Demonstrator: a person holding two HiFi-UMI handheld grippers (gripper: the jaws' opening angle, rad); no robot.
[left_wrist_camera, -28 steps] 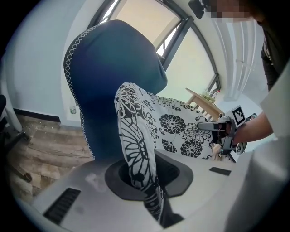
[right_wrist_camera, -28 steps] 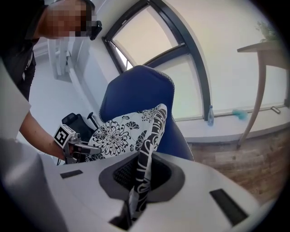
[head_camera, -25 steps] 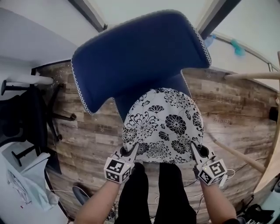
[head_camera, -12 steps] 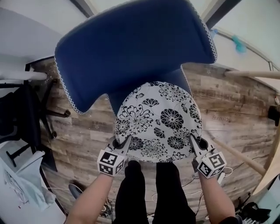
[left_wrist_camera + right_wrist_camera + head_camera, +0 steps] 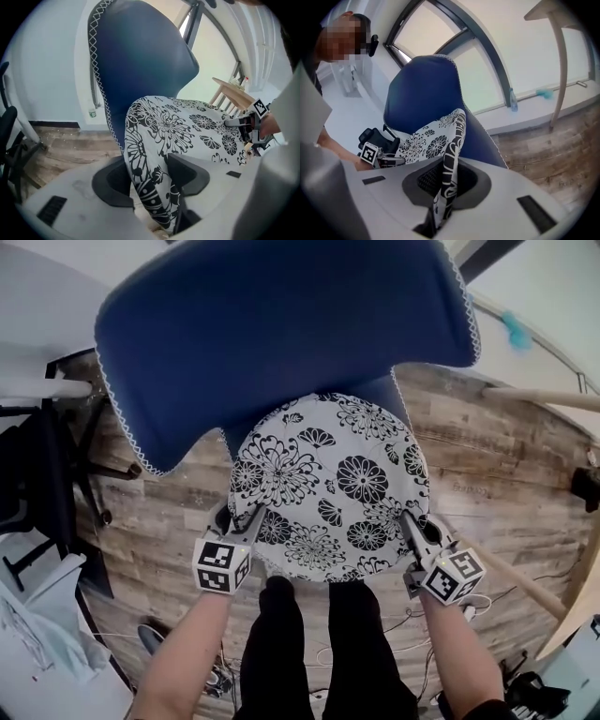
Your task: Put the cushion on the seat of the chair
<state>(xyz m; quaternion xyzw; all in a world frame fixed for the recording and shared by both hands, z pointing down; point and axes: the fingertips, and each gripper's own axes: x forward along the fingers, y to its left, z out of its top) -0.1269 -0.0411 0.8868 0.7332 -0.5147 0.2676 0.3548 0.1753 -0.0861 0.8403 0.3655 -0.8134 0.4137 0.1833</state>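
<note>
Cushion [image 5: 328, 488], round, white with black flower print: lies over the seat of the blue chair [image 5: 281, 324], in front of the backrest, near edge toward the person.
Left gripper [image 5: 246, 521]: at the cushion's near-left edge. Its jaws have just been opening and stand apart, with the edge between them, unpinched.
Right gripper [image 5: 412, 526]: at the near-right edge, jaws closed tight on the thin rim.
Wooden floor [image 5: 506, 474]: beneath the chair.
</note>
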